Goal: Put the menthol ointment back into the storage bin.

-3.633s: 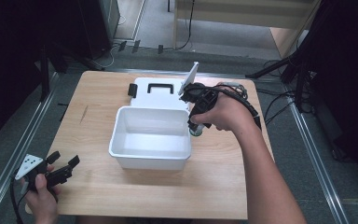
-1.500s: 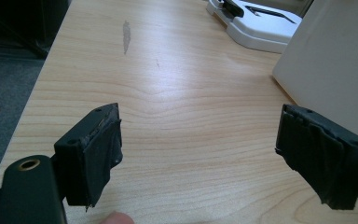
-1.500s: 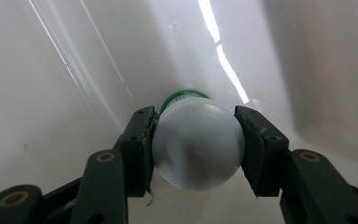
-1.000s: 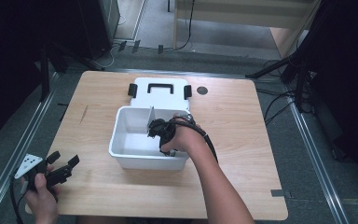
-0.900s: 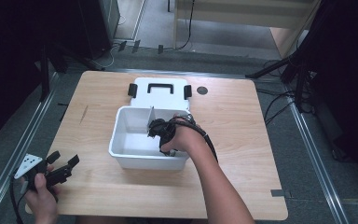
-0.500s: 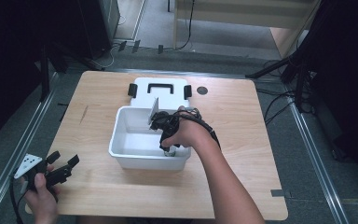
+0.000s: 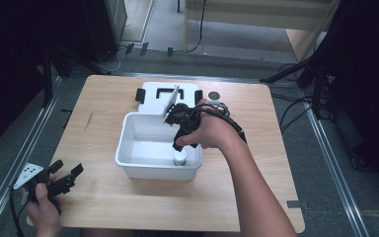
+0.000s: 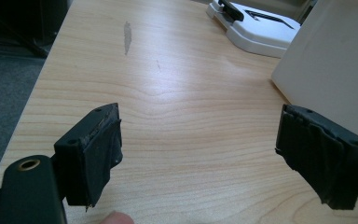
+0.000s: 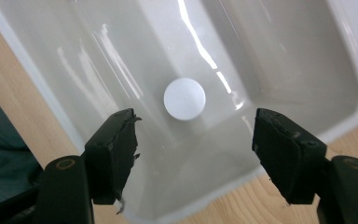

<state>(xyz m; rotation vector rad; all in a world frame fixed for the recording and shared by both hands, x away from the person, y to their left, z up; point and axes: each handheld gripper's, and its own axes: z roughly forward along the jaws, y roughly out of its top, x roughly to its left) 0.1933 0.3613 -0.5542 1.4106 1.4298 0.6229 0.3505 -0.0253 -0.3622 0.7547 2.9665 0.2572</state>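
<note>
A small white-capped container (image 7: pixel 179 159) stands inside the white bin (image 7: pixel 158 171), at its near right corner. My right gripper (image 7: pixel 178 143) hovers just above it, pointing down. Its jaws have just been opening and nothing is between them. In the right gripper view the round white cap (image 9: pixel 184 99) lies on the bin floor (image 9: pixel 307 70) beyond my right gripper (image 9: pixel 196 154), well clear of the pads. My left gripper (image 7: pixel 68 170) rests open near the table's front left corner. In the left gripper view, bare wood shows between the jaws of my left gripper (image 8: pixel 200 149).
The bin's white lid (image 7: pixel 153 96) with black latches lies flat behind the bin, and a small dark disc (image 7: pixel 215 95) sits on the table to its right. The bin's side wall (image 8: pixel 335 70) stands to the right in the left gripper view, with the lid (image 8: pixel 261 32) beyond.
My right gripper has let go of the white-capped container in the bin, opened and risen above it. The left hand has not moved.
</note>
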